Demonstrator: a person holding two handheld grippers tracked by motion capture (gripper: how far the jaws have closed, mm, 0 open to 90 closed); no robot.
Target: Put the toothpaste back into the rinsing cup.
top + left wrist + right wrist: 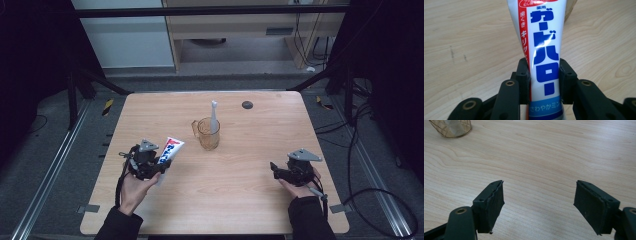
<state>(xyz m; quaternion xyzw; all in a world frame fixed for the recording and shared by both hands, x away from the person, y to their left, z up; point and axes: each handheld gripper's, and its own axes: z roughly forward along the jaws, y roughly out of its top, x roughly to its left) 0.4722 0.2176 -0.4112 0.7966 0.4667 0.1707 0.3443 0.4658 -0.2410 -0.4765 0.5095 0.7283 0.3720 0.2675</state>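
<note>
Pale wood desk [240,200] sits amid dark floor and cabling, with an amber mug [208,133] holding a toothbrush [213,116] at centre frame. At lower left, the left gripper [543,75] has its fingers clamped on a toothpaste tube [541,50], lifted and angled toward the mug; at lower right, the right gripper [539,202] waits with fingers wide and empty. Judging by this, the tube is mid-carry, and next calls for steering it over the mug's rim before letting go.

Left tongs [161,165] clamped tight on a toothpaste tube [169,151], angled up and forward. Right tongs [274,168] gaping wide, pointing left, nothing between them. Both hands low near the surface [240,200].
</note>
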